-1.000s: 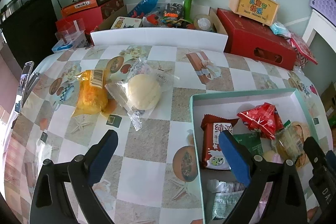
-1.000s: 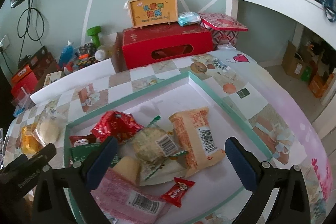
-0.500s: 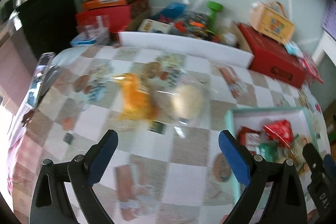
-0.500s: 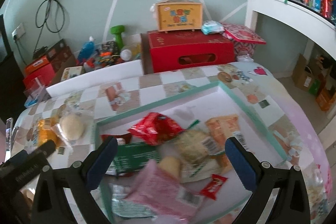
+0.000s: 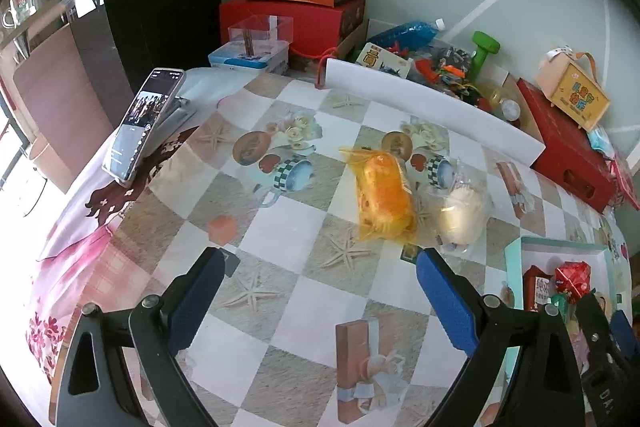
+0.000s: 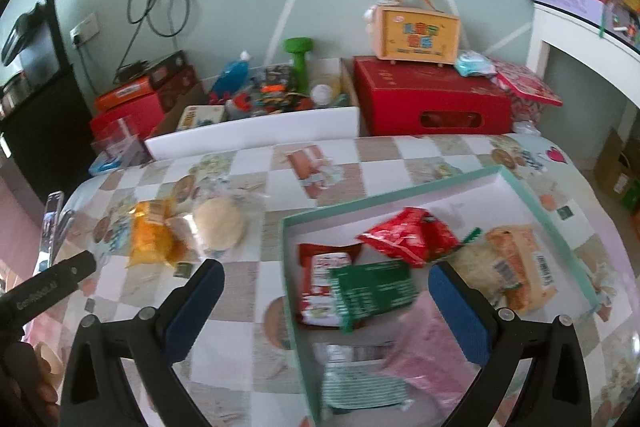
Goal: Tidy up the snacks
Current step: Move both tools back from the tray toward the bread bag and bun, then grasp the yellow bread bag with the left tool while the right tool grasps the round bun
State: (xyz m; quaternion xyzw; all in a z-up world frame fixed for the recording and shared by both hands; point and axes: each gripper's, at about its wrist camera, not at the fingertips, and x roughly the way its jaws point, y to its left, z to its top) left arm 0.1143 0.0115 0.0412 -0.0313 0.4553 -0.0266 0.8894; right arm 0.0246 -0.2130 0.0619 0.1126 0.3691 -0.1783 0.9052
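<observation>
Against a pale green wall, a table (image 5: 304,311) in a checked, picture-printed cloth fills the room, backed by red gift boxes (image 6: 432,103) and a green dumbbell (image 5: 485,51). At its right, a teal-rimmed box (image 6: 400,195) holds mixed snack packets. An orange-wrapped snack (image 5: 385,198) and a bagged pale bun (image 5: 461,213) lie touching on the cloth. A phone (image 5: 145,121) leans at left. Left gripper (image 5: 318,293) and right gripper (image 6: 324,301) hover with jaws spread, empty.

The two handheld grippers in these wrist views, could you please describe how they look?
Both look alike. The left gripper and right gripper each have two black plastic arms with triangular cut-outs and silver screws, ending in fingers faced with blue pads. The right view also shows the left gripper's black body from the side, with small white lettering too blurred to read. No cables or sleeves show.
</observation>
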